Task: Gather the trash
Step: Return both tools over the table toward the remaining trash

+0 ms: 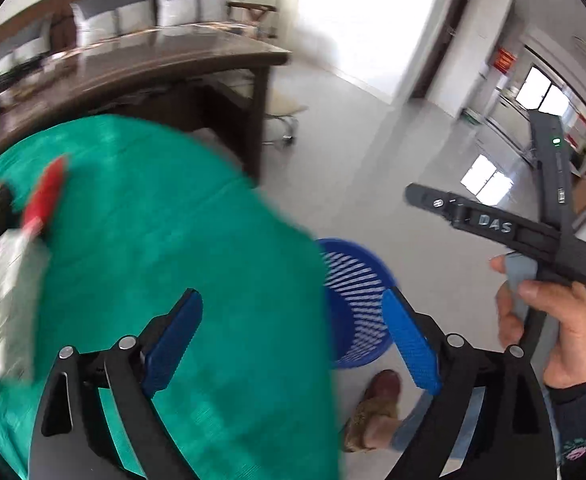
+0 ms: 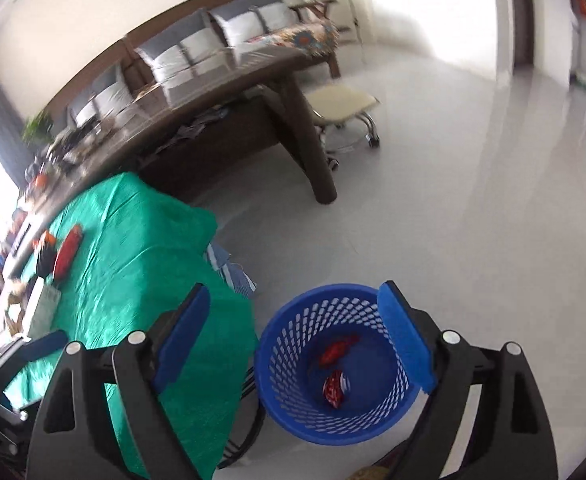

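Both my grippers, left (image 1: 293, 336) and right (image 2: 293, 336), gape wide, empty. Two red wrappers (image 2: 335, 370) sit in the blue basket (image 2: 293, 426); more trash (image 2: 67, 254) lies near the green table's (image 2: 149, 280) far left edge. Heavy blur there: I risk a mis-aimed grab.

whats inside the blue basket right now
Two red wrappers lie on the bottom of the blue basket: one crumpled red wrapper and a red-and-white packet nearer the camera. The right gripper's finger covers part of the far wall, so anything there is hidden.
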Available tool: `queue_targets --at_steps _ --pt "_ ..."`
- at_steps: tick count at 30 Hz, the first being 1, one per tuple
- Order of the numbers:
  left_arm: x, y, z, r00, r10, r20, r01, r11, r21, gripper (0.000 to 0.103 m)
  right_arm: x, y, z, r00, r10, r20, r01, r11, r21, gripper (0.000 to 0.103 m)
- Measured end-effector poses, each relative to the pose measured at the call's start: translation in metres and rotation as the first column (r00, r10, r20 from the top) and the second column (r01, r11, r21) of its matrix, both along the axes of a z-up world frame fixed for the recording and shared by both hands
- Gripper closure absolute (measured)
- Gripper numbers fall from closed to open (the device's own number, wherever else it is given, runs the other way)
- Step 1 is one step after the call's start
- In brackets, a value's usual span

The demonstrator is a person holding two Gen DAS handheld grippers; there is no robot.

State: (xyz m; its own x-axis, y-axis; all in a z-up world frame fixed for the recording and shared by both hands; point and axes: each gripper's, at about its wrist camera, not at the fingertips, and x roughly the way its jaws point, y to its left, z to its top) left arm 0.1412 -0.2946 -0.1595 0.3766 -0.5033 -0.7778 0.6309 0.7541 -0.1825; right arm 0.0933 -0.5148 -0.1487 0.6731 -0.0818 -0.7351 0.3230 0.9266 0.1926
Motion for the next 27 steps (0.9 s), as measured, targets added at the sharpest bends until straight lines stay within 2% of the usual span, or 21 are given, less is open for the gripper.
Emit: queue_targets --at_steps 3,5,8,10,12,14,16,18,21,23,27 --pt "-0.008 0.068 -0.007 0.993 0.114 0.022 -0.115 0.992 0.044 0.011 0.0 0.076 0.004 0.992 0.125 0.017 -0.124 0.989 -0.076 0.011" --pt "-0.007 0.111 -0.008 0.979 0.198 0.036 -0.201 0.977 0.071 0.012 0.002 0.129 0.002 0.979 0.204 0.006 -0.202 0.972 -0.119 0.006" --pt "-0.001 0.172 -0.009 0.951 0.304 0.058 -0.308 0.946 0.097 0.011 0.016 0.192 -0.009 0.962 0.266 -0.063 -0.273 0.948 -0.162 0.005" --pt "0.008 0.207 -0.008 0.923 0.374 0.094 -0.384 0.914 0.132 0.011 0.035 0.218 -0.021 0.959 0.253 -0.124 -0.272 0.948 -0.165 0.005" --pt "0.019 0.234 -0.011 0.895 0.428 0.122 -0.443 0.885 0.143 0.01 0.056 0.234 -0.03 0.959 0.225 -0.171 -0.252 0.955 -0.159 0.005" --pt "0.027 0.255 -0.012 0.87 0.474 0.134 -0.49 0.857 0.155 0.01 0.075 0.247 -0.035 0.958 0.233 -0.165 -0.258 0.955 -0.149 0.005" --pt "0.039 0.271 -0.018 0.854 0.502 0.135 -0.518 0.84 0.16 0.01 0.091 0.263 -0.042 0.953 0.247 -0.176 -0.282 0.933 -0.221 0.005" --pt "0.05 0.281 -0.024 0.844 0.519 0.135 -0.536 0.826 0.175 0.01 0.104 0.269 -0.048 0.95 0.247 -0.191 -0.288 0.928 -0.234 0.005" --pt "0.059 0.291 -0.028 0.843 0.524 0.121 -0.538 0.828 0.16 0.005 0.125 0.27 -0.051 0.948 0.26 -0.184 -0.293 0.939 -0.182 0.005" --pt "0.061 0.293 -0.03 0.841 0.526 0.123 -0.54 0.828 0.153 0.004 0.144 0.275 -0.055 0.926 0.327 -0.187 -0.354 0.925 -0.14 0.005" --pt "0.062 0.294 -0.037 0.833 0.548 0.077 -0.553 0.819 0.151 0.004 0.166 0.286 -0.055 0.9 0.395 -0.182 -0.421 0.898 -0.13 0.004"
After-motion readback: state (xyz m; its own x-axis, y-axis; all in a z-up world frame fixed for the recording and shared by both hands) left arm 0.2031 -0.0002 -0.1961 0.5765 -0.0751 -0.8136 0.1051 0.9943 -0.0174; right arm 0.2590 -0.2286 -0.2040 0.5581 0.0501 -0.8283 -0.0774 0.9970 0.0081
